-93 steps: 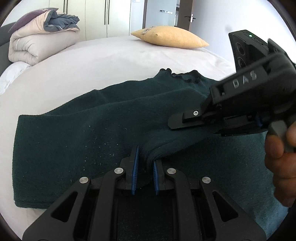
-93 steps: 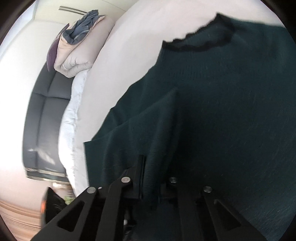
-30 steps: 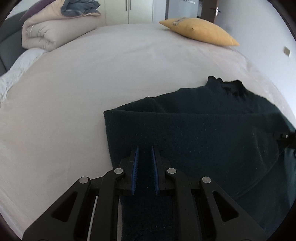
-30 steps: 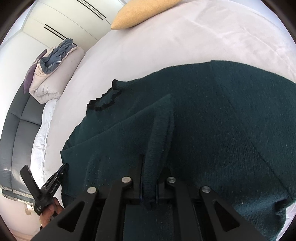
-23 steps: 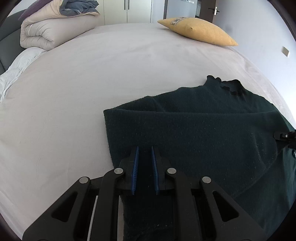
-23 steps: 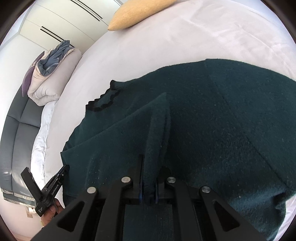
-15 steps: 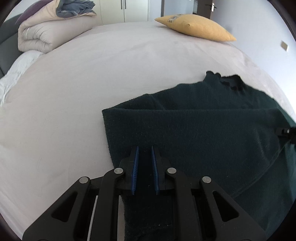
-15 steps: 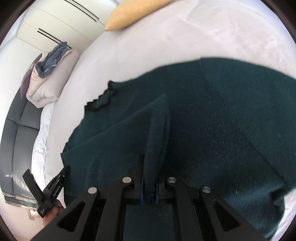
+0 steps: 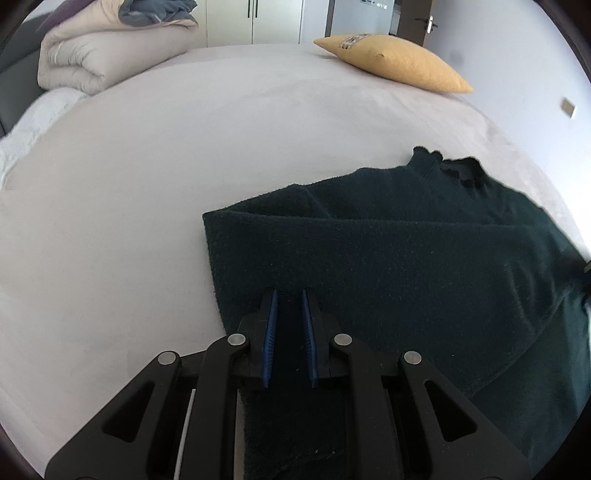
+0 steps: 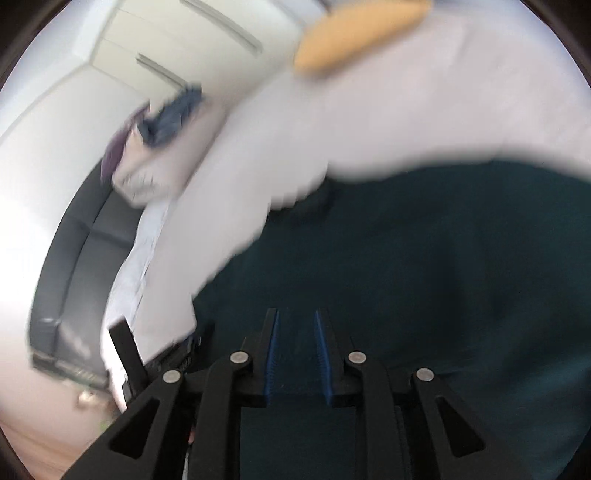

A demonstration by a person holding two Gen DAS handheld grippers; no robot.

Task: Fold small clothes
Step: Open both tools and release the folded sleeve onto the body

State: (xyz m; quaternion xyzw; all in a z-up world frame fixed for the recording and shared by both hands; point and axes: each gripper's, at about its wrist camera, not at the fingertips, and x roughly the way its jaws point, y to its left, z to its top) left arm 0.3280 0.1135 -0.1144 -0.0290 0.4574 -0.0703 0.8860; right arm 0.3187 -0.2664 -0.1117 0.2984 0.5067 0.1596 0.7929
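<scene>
Honestly, I am finding no readable writing anywhere; the yellow pillow [image 9: 395, 62] is carrying a small printed patch on top, but it is too small for me to read.

I am looking along my left gripper [image 9: 288, 328], and its blue pads are sitting slightly apart with sweater [image 9: 388, 266] cloth running between them at the garment's near-left corner. I cannot tell whether they are pinching that cloth or merely straddling it. The sweater is lying folded on the bed [image 9: 166, 166], towards the near right side of the mattress, with one layer doubled over across the body and the frilled collar [image 9: 450, 166] pointing towards the far right edge.

My right gripper [image 10: 297, 350] is showing me a blurred picture. Its jaws are standing released, with a clear gap between the blue pads and nothing held in them, and it is hovering over the dark sweater [image 10: 424, 277].

Around the work, a folded duvet [image 9: 99, 55] is sitting at the far left corner of the bed, with the pillow at the far right corner. White wardrobe doors [image 9: 255, 22] are standing behind the bed, and a dark sofa [image 10: 74, 266] is running along its left side. Nothing is lying between the grippers and the sweater.
</scene>
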